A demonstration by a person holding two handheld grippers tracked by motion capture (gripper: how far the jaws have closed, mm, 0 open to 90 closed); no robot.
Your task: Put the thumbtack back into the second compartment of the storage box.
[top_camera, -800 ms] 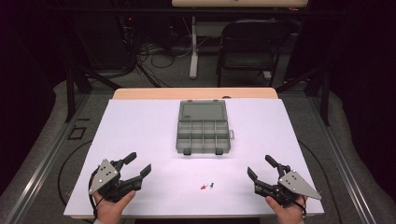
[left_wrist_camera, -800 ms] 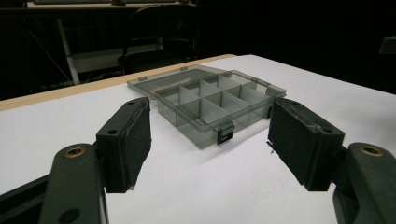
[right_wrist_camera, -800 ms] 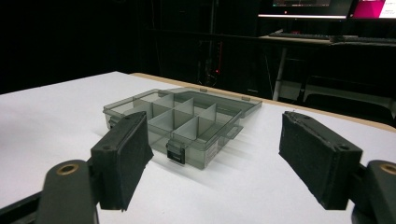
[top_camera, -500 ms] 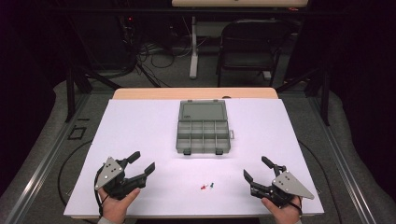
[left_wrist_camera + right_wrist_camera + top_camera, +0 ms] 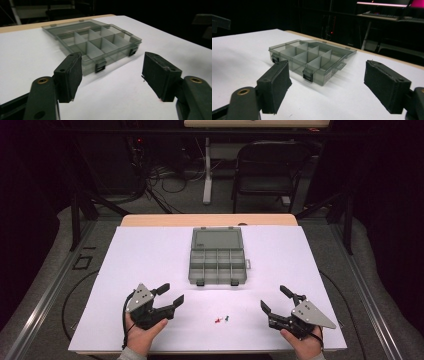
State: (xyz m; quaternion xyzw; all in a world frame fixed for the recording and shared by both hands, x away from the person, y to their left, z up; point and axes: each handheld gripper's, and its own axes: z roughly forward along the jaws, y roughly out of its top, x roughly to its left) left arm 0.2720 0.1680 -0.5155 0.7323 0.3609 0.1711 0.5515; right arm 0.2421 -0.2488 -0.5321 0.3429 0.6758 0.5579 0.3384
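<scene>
A grey see-through compartment box (image 5: 218, 265) lies open mid-table, its lid flat behind it; the compartments look empty. It also appears ahead of both grippers, as the box (image 5: 100, 43) and the box (image 5: 312, 58). Two tiny pieces, one red (image 5: 217, 321) and one blue (image 5: 227, 318), lie on the white sheet between the hands. My left gripper (image 5: 171, 293) stands open near the front left, angled toward the box, with nothing between its jaws (image 5: 112, 72). My right gripper (image 5: 273, 297) stands open at the front right, jaws wide and empty (image 5: 329, 80).
A white sheet (image 5: 150, 255) covers the table, with a strip of wood (image 5: 210, 220) bare at the far edge. Beyond it are a folding chair (image 5: 270, 165), a desk leg and cables on the floor. Cables trail off both table sides.
My left gripper has shifted to the right, toward the table's middle. My right gripper has edged slightly left. Both stay open and the box and small pieces have not moved.
</scene>
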